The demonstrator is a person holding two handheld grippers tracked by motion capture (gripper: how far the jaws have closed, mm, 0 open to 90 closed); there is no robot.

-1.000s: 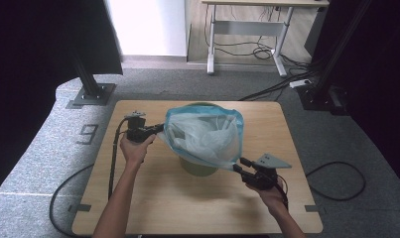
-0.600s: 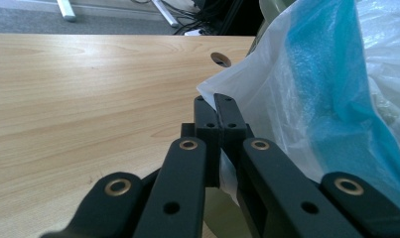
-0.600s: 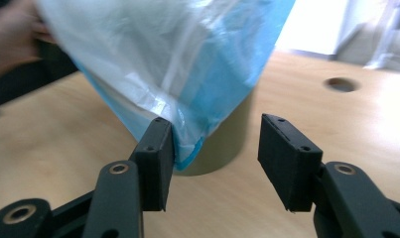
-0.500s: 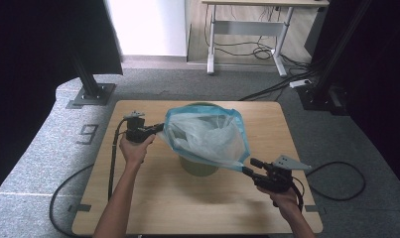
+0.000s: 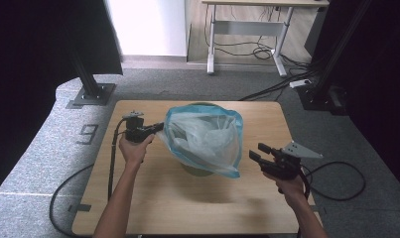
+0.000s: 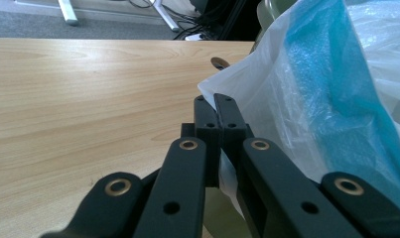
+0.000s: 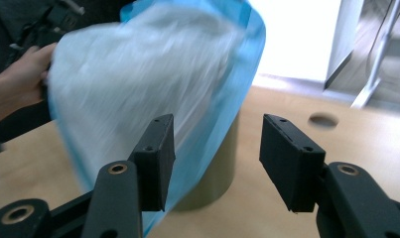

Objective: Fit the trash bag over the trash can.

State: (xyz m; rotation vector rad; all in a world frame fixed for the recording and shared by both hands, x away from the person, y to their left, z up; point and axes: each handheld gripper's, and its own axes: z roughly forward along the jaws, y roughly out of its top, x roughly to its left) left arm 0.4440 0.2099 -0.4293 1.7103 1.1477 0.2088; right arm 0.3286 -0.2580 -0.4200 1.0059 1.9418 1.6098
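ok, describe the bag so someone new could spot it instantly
On the wooden table, look at the middle, where an olive-green bin stands. The bag is the clear plastic one with a blue rim draped over that bin, the only see-through, crinkled thing there, pinched at one edge by the left claw.

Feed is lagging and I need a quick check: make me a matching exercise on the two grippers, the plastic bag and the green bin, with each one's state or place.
Things:
1. left gripper
2. right gripper
3. clear blue-edged plastic bag
4. round olive-green bin

States:
A. stands on the table under the bag
B. jaws apart, nothing between them
C. clamped shut on the bag's edge
D. draped over the bin

Pairs: 1-C, 2-B, 3-D, 4-A
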